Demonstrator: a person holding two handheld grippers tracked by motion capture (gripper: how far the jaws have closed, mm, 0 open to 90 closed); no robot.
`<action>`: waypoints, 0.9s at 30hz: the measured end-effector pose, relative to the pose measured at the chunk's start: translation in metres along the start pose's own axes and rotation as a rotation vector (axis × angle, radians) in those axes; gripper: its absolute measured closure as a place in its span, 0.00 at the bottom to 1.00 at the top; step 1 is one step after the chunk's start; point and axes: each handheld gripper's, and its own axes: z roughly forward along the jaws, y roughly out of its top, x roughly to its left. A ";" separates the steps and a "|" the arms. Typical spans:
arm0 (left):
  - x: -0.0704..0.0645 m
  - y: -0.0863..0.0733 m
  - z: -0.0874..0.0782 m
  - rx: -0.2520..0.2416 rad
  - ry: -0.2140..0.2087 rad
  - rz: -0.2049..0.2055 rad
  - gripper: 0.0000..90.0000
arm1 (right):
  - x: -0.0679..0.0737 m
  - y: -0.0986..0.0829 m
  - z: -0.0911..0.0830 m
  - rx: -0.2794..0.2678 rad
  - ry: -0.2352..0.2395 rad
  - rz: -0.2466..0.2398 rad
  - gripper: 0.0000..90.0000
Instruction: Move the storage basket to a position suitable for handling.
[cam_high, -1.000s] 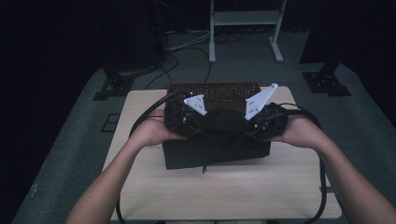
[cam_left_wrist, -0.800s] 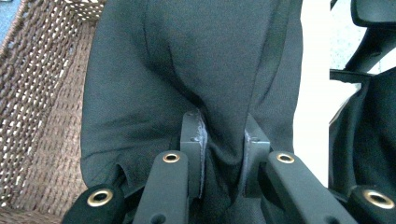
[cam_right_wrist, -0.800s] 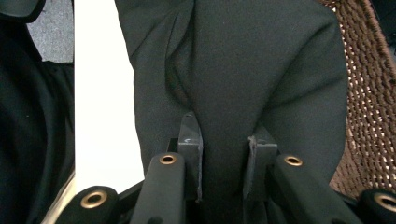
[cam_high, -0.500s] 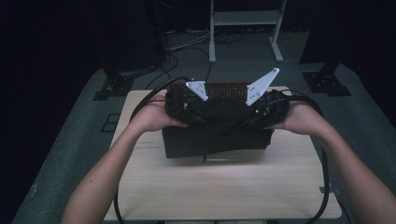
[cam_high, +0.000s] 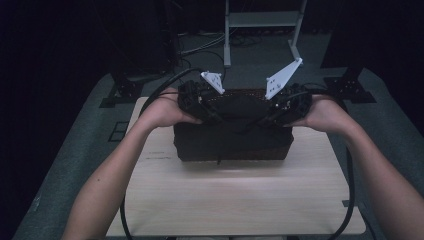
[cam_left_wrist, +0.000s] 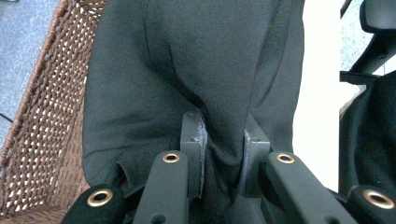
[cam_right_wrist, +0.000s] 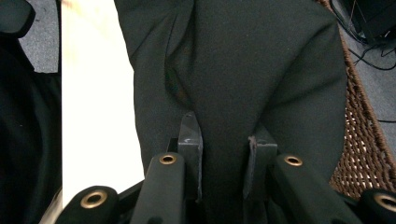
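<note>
Cloth (cam_high: 240, 107) pinched by both our grippers, left (cam_left_wrist: 223, 154) and right (cam_right_wrist: 223, 154), jaws clamped on folds, above basket (cam_high: 232, 145) on table (cam_high: 235, 195).

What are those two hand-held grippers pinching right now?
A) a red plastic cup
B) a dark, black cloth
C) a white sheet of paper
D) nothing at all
B: in each gripper view, the jaws of the left hand-held gripper and the right hand-held gripper are closed on a fold of the dark, black cloth, held beside the brown woven wicker basket.
</note>
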 end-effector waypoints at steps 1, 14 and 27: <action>0.001 0.001 0.000 -0.001 -0.002 -0.005 0.84 | -0.001 0.001 -0.001 0.000 -0.001 0.001 0.80; 0.025 0.011 -0.013 0.008 0.012 -0.013 0.84 | -0.020 0.012 -0.008 -0.016 -0.022 0.007 0.80; 0.050 0.013 -0.012 -0.002 0.010 -0.024 0.84 | -0.042 0.018 -0.006 -0.006 -0.035 0.009 0.80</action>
